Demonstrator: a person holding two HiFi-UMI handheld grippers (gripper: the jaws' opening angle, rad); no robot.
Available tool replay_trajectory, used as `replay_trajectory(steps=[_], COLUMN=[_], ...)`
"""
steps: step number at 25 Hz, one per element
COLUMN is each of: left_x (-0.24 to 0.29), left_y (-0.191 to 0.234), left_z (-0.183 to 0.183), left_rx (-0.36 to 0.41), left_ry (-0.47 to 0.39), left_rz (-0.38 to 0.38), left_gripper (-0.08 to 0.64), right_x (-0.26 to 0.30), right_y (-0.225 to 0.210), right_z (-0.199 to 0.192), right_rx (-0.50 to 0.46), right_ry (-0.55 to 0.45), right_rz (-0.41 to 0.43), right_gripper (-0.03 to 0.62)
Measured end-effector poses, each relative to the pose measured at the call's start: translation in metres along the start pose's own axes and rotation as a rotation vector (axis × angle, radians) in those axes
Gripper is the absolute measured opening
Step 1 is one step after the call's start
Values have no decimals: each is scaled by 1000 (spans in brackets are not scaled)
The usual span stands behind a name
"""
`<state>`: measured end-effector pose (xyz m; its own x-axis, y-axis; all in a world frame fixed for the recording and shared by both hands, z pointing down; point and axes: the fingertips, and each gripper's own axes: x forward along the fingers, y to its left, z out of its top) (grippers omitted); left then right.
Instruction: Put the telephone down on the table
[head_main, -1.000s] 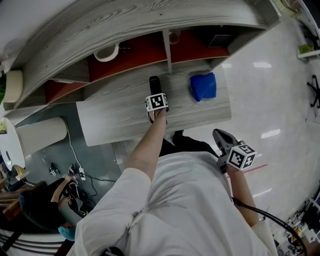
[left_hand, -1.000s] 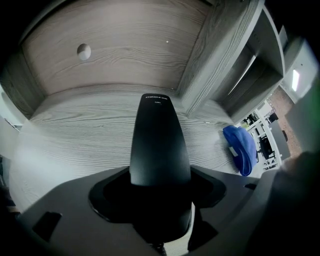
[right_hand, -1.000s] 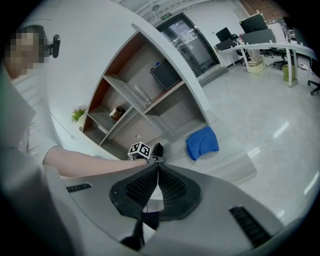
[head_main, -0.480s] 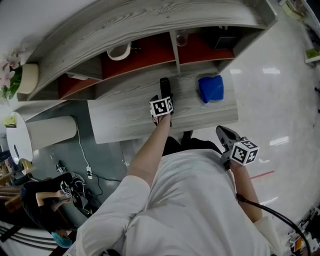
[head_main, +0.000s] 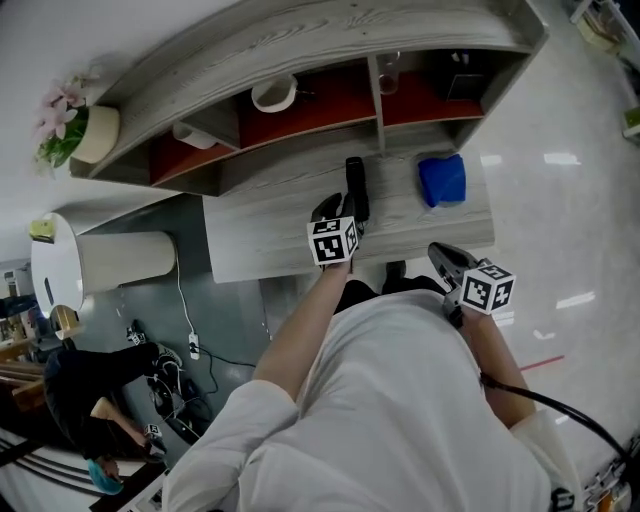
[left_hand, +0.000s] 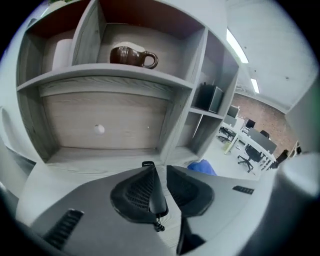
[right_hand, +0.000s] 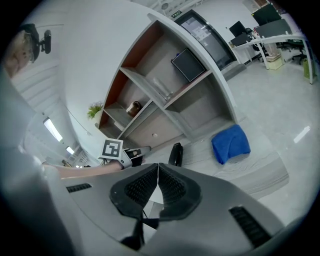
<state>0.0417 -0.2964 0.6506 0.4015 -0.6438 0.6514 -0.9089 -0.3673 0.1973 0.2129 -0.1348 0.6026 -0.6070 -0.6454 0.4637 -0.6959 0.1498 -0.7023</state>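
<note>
Grey wood-grain table (head_main: 260, 238) under a curved shelf unit with red back panels (head_main: 300, 40).

- Black oblong telephone handset (head_main: 355, 186) lies flat on the table, near the middle, lengthways toward the shelves. The task looks done.
- Handling (judged): rigid plastic, light, with a smooth shell that is likely slippery. Best taken across the narrow mid-section, since an end grip would let it swing.
- Left gripper (head_main: 327, 207) is just beside the handset's near end, on its left. Its jaws are closing, the gap is narrow and no pad presses on anything.
- Right gripper (head_main: 445, 260) is well apart at the table's edge, with its jaws together and empty.
- Crumpled blue cloth (head_main: 442, 180) lies to the right of the handset.
- Compared with a second ago, the left gripper was then in line with the handset at its near end. Now it sits off to the side and the handset is free.
</note>
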Motion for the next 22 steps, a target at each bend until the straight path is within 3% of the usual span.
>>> replay_trajectory(steps=[7,14,18,22], left_x=[-89,-196,-251,-283], left_y=[12,29,47,65], left_z=[-9,-77,-119,-152], left_rx=[56,-93,-158,-149], left_ry=[-65,13,41,76], left_rz=[-75,-289,-335,-344], left_gripper=[11,9,9,9], right_x=[14,20,14,0], right_y=[40,98,122,133], right_z=[-23,-67,-93,-113], right_rx=[-33,-51,-62,-82], right_ry=[8,9,-8,-43], right_rz=[34,39,20,-30], right_gripper=[18,18,18,18])
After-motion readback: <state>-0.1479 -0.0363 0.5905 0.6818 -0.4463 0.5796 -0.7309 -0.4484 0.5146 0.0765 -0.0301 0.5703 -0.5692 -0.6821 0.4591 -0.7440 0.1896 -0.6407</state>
